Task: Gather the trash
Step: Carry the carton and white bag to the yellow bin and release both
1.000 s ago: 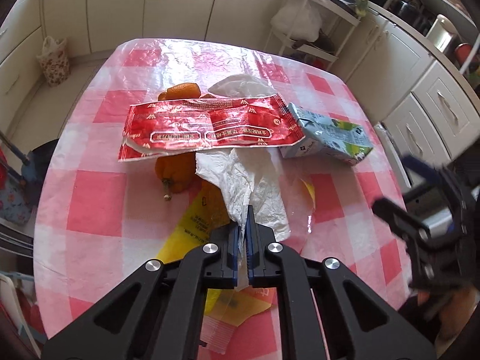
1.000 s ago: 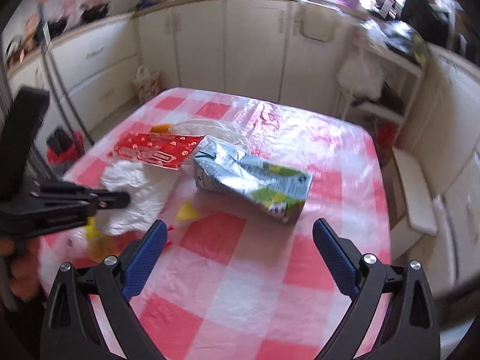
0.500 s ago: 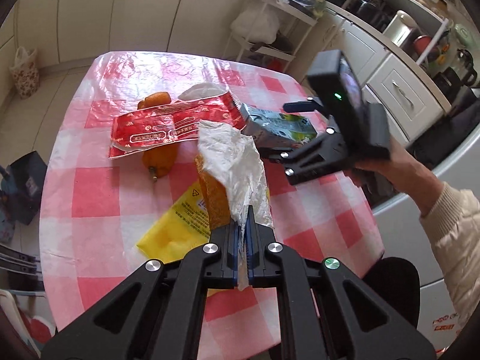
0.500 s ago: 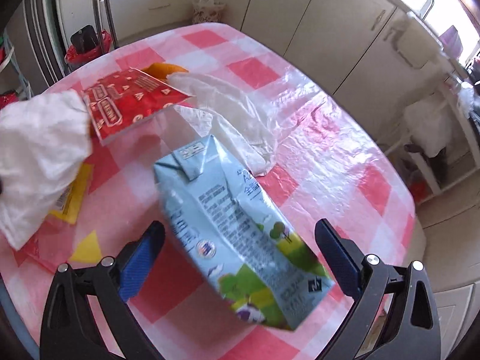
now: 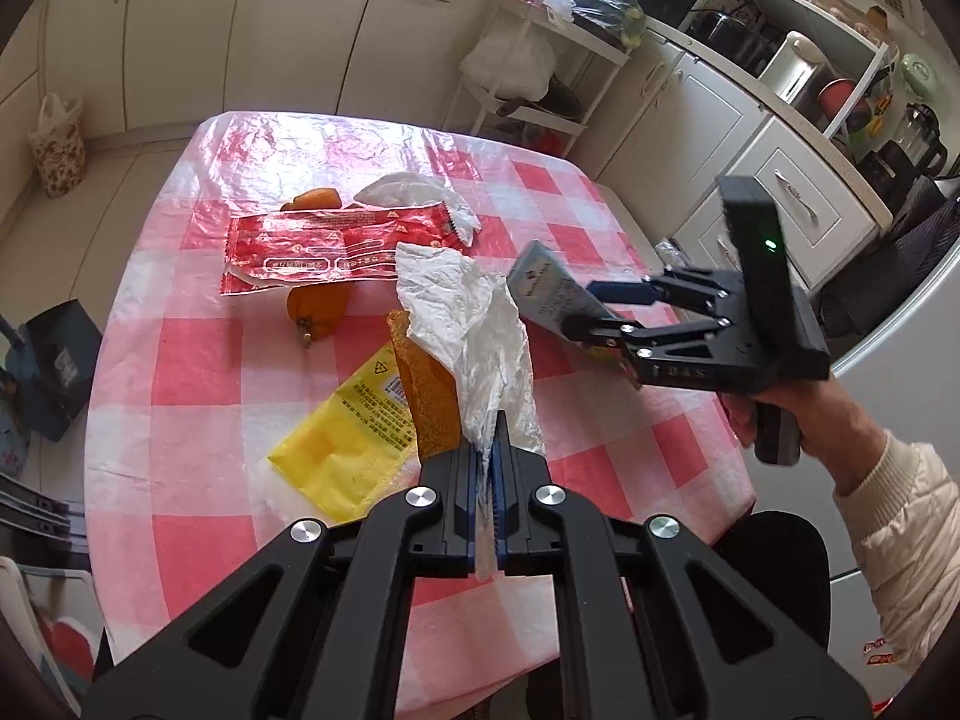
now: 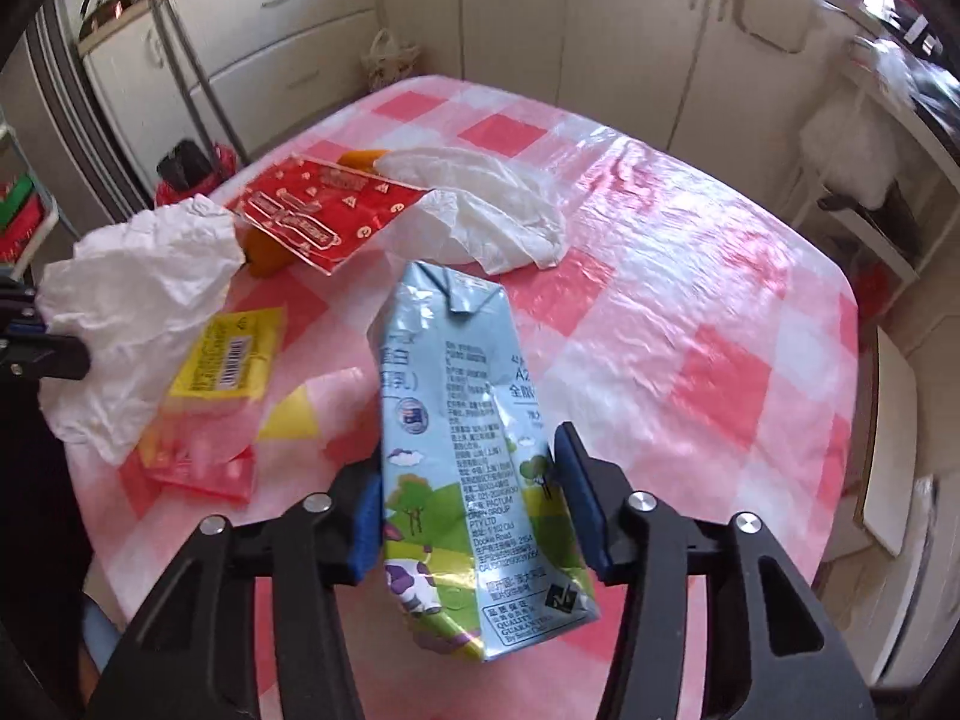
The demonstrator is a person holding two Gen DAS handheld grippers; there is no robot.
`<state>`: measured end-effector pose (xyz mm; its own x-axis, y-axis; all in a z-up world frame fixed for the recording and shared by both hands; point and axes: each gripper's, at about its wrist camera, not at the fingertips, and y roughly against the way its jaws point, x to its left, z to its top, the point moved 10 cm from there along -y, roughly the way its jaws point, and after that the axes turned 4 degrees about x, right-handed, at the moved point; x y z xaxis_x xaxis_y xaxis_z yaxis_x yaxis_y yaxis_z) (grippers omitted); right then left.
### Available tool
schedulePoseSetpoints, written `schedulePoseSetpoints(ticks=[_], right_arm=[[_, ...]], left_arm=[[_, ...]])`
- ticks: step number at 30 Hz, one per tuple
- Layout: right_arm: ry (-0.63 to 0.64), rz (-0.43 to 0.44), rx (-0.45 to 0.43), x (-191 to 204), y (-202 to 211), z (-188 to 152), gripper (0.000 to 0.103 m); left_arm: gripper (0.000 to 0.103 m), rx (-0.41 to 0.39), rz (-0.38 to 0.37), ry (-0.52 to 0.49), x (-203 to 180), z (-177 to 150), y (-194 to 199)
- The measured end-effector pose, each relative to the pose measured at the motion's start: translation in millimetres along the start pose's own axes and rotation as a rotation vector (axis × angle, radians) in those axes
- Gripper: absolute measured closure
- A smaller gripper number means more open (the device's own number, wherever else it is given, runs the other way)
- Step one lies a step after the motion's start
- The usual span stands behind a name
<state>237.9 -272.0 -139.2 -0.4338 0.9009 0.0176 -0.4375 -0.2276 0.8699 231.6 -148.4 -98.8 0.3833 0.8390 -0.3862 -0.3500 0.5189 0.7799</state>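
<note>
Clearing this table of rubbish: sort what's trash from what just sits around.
Trash:
- crumpled white tissue, in left gripper
- pale blue milk carton, right gripper closing on it
- red foil wrapper
- yellow plastic packet

Just there:
- floral bag on the floor
- white shelf rack

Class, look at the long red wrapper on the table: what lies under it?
An orange fruit pokes out beneath the red wrapper, with another orange piece at its far edge. What else lies beneath is covered.

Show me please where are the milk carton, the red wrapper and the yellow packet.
milk carton (image 6: 474, 420): right wrist view, middle of its printed side.
red wrapper (image 5: 336, 246): left wrist view, middle of its flat face.
yellow packet (image 5: 351, 438): left wrist view, its bare middle.
</note>
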Motion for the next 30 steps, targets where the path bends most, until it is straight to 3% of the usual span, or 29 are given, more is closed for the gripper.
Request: schedulePoseSetpoints(ticks=[2, 9, 19, 30], right_arm=[[-0.071, -0.001, -0.044, -7, 19, -9, 0.082], [-0.147, -0.005, -0.078, -19, 41, -37, 0.084], [-0.240, 0.009, -0.204, -26, 97, -62, 0.084], [-0.399, -0.176, -0.231, -77, 144, -158, 0.084]], left_arm=[[0.099, -0.004, -0.002, -0.007, -5, -1, 3], [0.099, -0.013, -0.004, -0.028, -30, -7, 12], [0.099, -0.036, -0.029, -0.093, -74, -3, 27], [0.099, 0.000, -0.086, -0.213, -159, -10, 14]])
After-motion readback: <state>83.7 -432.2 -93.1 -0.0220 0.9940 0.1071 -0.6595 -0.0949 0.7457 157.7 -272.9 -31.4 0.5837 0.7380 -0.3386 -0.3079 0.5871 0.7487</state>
